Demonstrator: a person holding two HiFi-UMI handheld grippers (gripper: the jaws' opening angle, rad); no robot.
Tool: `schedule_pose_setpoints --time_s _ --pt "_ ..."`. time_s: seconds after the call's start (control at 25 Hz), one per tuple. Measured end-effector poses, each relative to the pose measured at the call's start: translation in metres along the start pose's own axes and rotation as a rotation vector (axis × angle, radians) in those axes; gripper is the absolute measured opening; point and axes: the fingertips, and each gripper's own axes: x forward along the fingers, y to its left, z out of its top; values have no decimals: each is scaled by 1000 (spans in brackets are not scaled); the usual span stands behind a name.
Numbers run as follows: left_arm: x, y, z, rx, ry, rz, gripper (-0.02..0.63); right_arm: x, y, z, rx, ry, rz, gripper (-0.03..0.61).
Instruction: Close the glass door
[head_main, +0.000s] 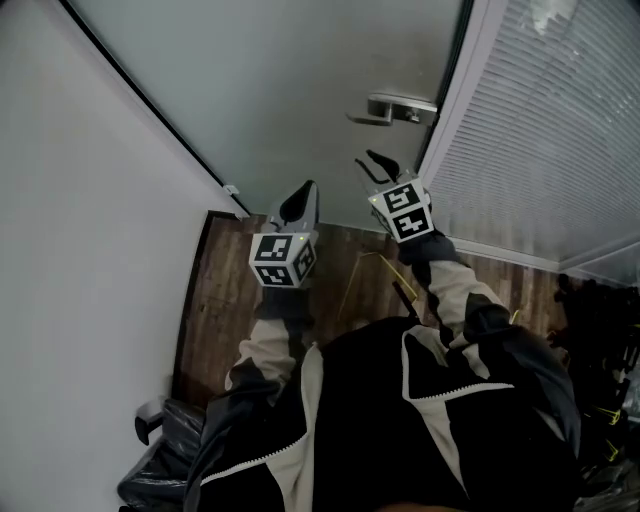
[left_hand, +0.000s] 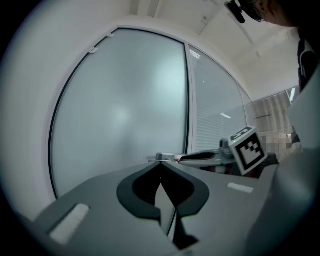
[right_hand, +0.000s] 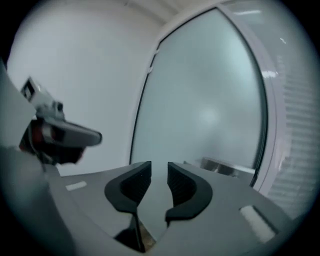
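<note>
The frosted glass door (head_main: 290, 80) fills the top of the head view, with its metal lever handle (head_main: 395, 108) near the right edge, next to the white frame. My right gripper (head_main: 372, 165) hovers just below the handle, apart from it; its jaws stand open with nothing between them. My left gripper (head_main: 300, 200) is further left, in front of the glass, jaws shut and empty. The left gripper view shows the handle (left_hand: 162, 157) beyond its closed tips (left_hand: 160, 167). In the right gripper view the handle (right_hand: 225, 166) lies right of the open jaws (right_hand: 159, 172).
A white wall (head_main: 80, 250) runs along the left. A glass panel with blinds (head_main: 540, 150) stands to the right of the door. Below is wooden floor (head_main: 340, 270), with a black bag (head_main: 160, 450) at bottom left and dark clutter (head_main: 600, 330) at the right.
</note>
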Motion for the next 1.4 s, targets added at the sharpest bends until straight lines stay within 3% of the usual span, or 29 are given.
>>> schedule_pose_setpoints --time_s 0.12,0.2,0.32,0.84,1.4 --pt "-13 -4 7 -26 -22 -20 0 -44 38 17 196 -111 34 40" --pt "-24 -12 6 -16 -17 -49 0 -64 59 15 220 -122 8 5" --pt "-46 -14 1 -8 2 -91 0 -80 83 14 247 -116 -43 3" --pt "-164 -12 -7 -6 15 -189 0 -129 192 19 239 -35 -198 0" --pt "-205 -18 -1 1 -5 -241 0 -140 239 39 219 -37 -203 0"
